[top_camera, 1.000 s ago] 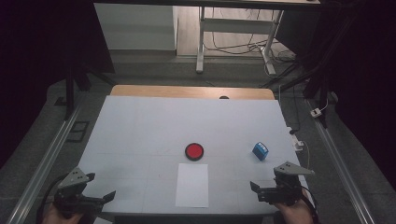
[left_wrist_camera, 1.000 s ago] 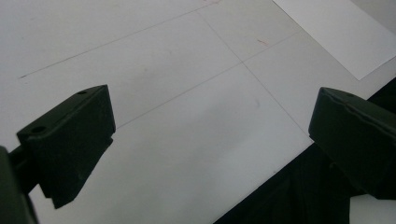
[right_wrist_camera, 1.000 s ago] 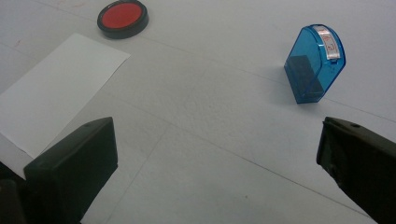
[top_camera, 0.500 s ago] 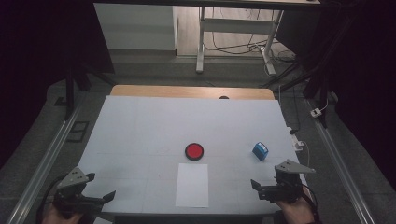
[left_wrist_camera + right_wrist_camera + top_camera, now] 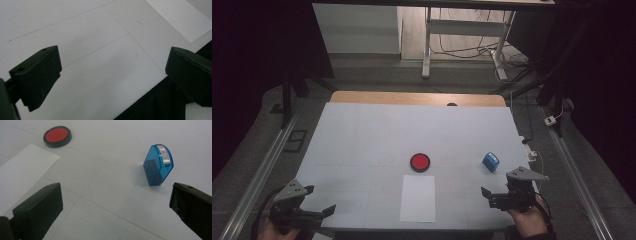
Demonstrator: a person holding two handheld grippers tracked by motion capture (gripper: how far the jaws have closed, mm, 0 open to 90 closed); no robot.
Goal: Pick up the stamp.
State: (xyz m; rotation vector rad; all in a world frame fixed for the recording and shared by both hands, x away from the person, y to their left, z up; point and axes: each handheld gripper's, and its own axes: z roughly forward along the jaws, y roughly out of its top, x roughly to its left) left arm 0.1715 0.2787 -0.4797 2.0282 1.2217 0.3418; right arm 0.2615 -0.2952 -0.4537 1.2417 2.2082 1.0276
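the left hand-held gripper (image 5: 314, 216) sits at the near left corner of the white table (image 5: 362, 135), jaws spread wide with nothing between them; in the left gripper view they frame only bare table surface and the near edge. it is well apart from every object, so it looks like the idle one for now.

moving right, a plain white rectangular sheet of paper (image 5: 418, 198) lies flat near the front edge at centre, long axis running away from the person. just beyond its far end, apart from it, rests a round black-rimmed disc with a red face (image 5: 419, 162).

further right stands a small translucent blue plastic stamp with a curved, labelled top (image 5: 491, 162). in the right gripper view this blue stamp (image 5: 158, 165) is ahead and to the right of centre, closer to the right jaw's line than the left, tilted slightly, its short curved edge facing up.

the right hand-held gripper (image 5: 494, 196) hovers at the near right, jaws wide open and empty. it is clearly the nearer one to the stamp, which lies just beyond it toward the far side; a short forward reach with a slight rightward swing would likely centre the stamp between the jaws.

around the table: dark floor, metal rails on both sides, a desk frame and cables (image 5: 462, 47) beyond.
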